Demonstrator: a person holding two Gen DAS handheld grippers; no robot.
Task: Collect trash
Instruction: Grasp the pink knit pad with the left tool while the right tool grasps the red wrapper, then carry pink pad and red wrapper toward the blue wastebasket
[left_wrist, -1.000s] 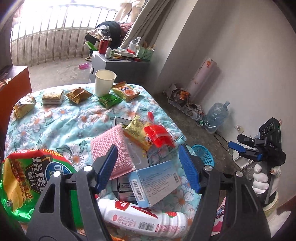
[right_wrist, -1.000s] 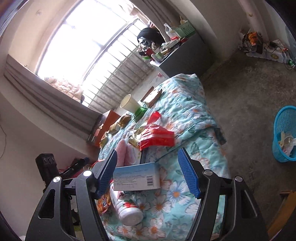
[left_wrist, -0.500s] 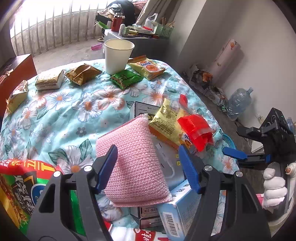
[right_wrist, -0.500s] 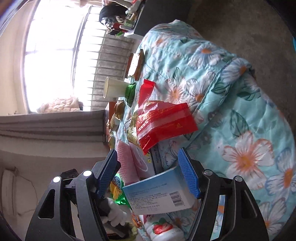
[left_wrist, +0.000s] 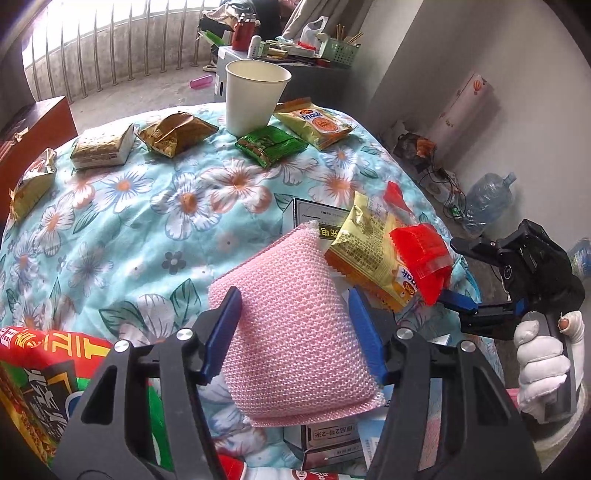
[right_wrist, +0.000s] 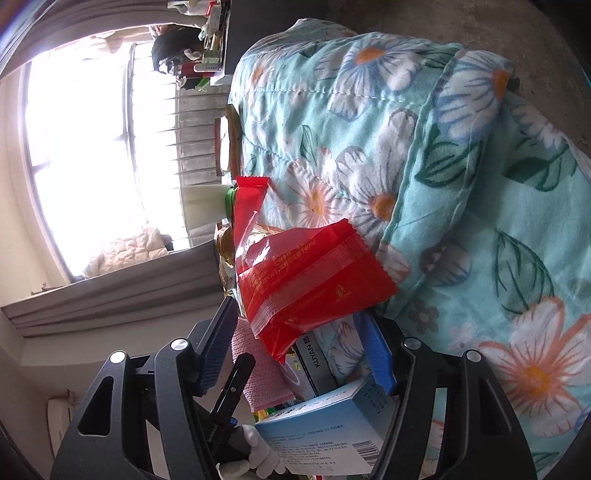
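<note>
A pink knitted scouring pad (left_wrist: 291, 332) lies on top of small boxes on the flower-print tablecloth (left_wrist: 147, 206). My left gripper (left_wrist: 293, 332) straddles it, jaws closing. The blue fingers (left_wrist: 221, 332) sit at the pad's two sides without visibly squeezing it. A red wrapper (right_wrist: 306, 280) leans on a yellow snack packet (left_wrist: 373, 254) at the table's right edge. My right gripper (right_wrist: 295, 347) is rolled on its side, jaws closing, with the wrapper's lower corner between its fingers, not pinched. From the left wrist, the right gripper (left_wrist: 450, 269) is beside the red wrapper (left_wrist: 421, 254), held by a white-gloved hand (left_wrist: 535, 362).
A paper cup (left_wrist: 255, 99), a green wrapper (left_wrist: 271, 146) and several snack packets lie at the far side of the table. A noodle bag (left_wrist: 37, 369) is near left, a blue box (right_wrist: 325, 424) below the right gripper. A water bottle (left_wrist: 487, 206) stands on the floor.
The left gripper came forward and down over the pink pad and narrowed its jaws. The right gripper dropped, rolled onto its side, closed in on the red wrapper and narrowed too.
</note>
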